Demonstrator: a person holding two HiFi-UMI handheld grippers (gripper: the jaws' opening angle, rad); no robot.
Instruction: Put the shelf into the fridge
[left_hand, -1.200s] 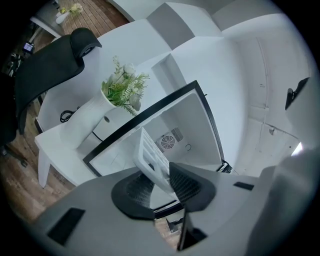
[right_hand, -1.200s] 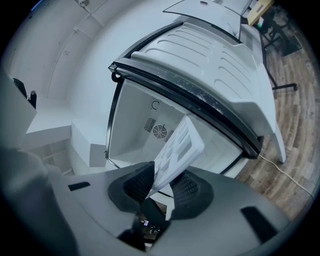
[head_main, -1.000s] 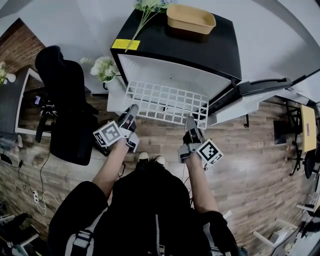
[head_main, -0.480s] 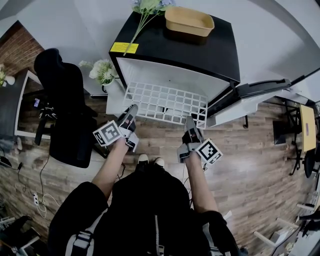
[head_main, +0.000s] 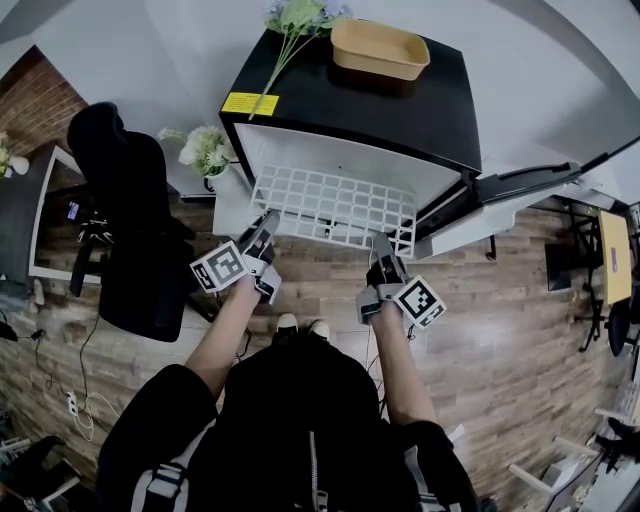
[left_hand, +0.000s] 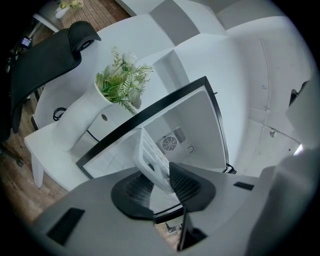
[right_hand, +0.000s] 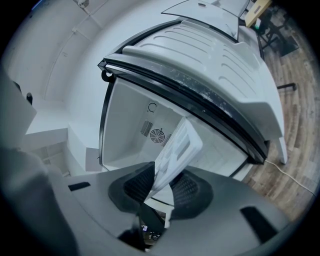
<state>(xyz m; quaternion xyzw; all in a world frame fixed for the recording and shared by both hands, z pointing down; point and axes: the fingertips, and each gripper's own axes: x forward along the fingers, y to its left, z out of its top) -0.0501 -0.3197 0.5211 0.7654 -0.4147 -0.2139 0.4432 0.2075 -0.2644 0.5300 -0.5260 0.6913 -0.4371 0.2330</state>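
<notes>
The shelf (head_main: 335, 205) spans the fridge (head_main: 400, 105) opening; open door (head_main: 515, 188) blocks right, chair (head_main: 125, 200) crowds left.

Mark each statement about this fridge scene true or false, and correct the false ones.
1. The white plastic grid shelf lies wholly inside the black mini fridge. False: its front part juts out of the opening.
2. The fridge door stands open. True.
3. The left gripper is clamped on the shelf's edge. True.
4. The tan oblong tray sits on the floor. False: it rests on top of the fridge.
</notes>
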